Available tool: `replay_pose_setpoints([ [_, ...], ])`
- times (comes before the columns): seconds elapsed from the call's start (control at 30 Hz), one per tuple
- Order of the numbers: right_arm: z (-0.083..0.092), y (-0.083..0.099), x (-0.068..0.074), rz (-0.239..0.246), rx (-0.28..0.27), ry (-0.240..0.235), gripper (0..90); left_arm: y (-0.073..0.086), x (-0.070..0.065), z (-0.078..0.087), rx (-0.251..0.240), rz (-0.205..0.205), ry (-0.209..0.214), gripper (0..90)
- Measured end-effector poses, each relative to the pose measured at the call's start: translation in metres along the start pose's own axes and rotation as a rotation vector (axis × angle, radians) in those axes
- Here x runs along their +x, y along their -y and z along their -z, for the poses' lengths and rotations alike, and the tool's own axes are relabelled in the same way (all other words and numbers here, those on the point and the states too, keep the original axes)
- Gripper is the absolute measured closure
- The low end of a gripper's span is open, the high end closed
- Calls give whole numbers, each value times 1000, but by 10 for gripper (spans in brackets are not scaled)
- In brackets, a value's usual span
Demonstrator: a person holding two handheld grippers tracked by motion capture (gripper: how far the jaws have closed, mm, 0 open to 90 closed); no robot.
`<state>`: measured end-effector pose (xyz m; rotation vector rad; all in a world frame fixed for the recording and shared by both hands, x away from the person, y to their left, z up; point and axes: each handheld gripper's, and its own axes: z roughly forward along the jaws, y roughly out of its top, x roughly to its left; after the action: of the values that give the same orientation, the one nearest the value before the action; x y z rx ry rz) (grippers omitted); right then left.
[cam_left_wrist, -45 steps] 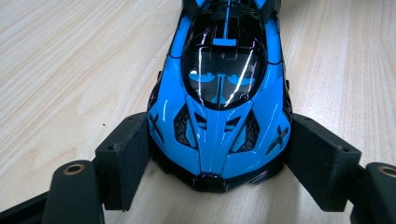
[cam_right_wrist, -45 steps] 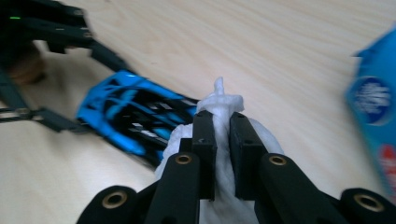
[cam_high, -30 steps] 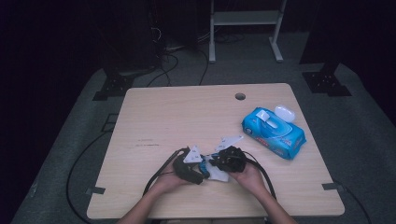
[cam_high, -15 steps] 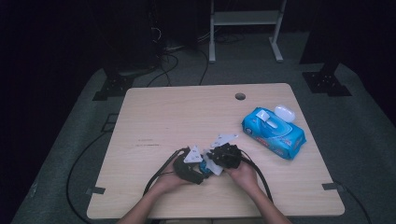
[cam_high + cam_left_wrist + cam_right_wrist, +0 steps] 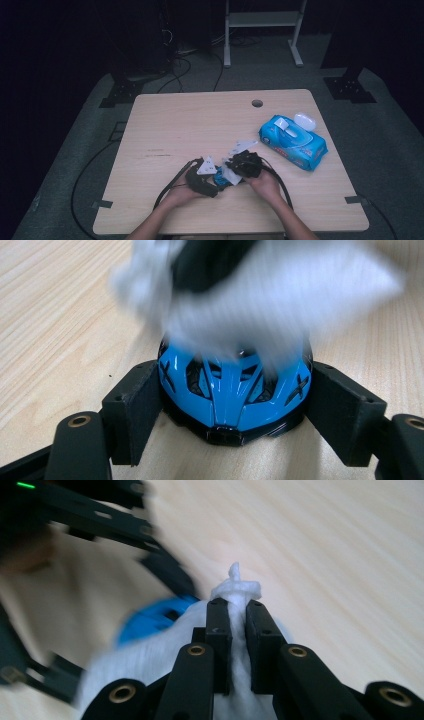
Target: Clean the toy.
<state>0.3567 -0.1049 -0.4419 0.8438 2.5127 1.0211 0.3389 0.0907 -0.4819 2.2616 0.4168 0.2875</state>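
Right gripper (image 5: pixel 239 169) has slid left onto the blue toy car (image 5: pixel 232 390); jaws pinch a white wipe (image 5: pixel 235 592), wiping underway. Left gripper (image 5: pixel 212 179) clamps the car.

Wipes pack (image 5: pixel 293 143) right; bare table (image 5: pixel 175 125) left.

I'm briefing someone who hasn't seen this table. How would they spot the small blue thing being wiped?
Start at the wooden table and go to its near edge, where the two hands meet. Between the left gripper fingers sits a small blue helmet, glossy with black vents, under the white wipe pinched by the right gripper. The only other blue item, the wipes pack, is soft and flat, off to the right.
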Motion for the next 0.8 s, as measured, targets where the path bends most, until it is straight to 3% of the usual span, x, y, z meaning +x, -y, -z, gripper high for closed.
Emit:
replay_pose_setpoints([
  [0.03, 7, 5, -9, -24, -2, 22, 817, 0, 1, 0, 1, -2, 3, 253],
  [0.07, 14, 10, -15, -6, 18, 89, 818, 0, 1, 0, 0, -2, 3, 252],
  [0.1, 18, 14, -19, -3, 35, 119, 818, 0, 1, 0, 0, -2, 3, 252],
  [0.17, 26, 26, -31, -72, 26, 88, 818, 0, 1, 0, 2, -5, 5, 253],
  [0.23, 30, 32, -34, -106, 4, 60, 817, 0, 1, 0, 3, -3, 7, 254],
  [0.3, 31, 33, -28, -95, -31, 2, 815, 0, 1, 1, 3, -3, 6, 254],
  [0.33, 31, 32, -23, -68, -36, -32, 812, 1, 1, 1, 2, -2, 6, 254],
  [0.37, 33, 30, -17, -4, -21, -8, 812, 1, 1, 0, 1, 2, 6, 255],
  [0.47, 38, 33, -20, -12, -2, -9, 812, 1, 1, 0, 3, 4, 9, 254],
  [0.57, 46, 42, -33, -33, 20, 44, 812, 1, 2, 0, 2, 3, 11, 254],
  [0.63, 48, 47, -39, -83, 15, 23, 813, 0, 2, 0, 2, 2, 13, 254],
  [0.73, 44, 41, -33, -64, 8, 20, 811, 0, 3, 0, 7, -2, 18, 254],
  [0.8, 36, 32, -29, -73, 3, -34, 812, 0, 3, 0, 9, -3, 16, 254],
])
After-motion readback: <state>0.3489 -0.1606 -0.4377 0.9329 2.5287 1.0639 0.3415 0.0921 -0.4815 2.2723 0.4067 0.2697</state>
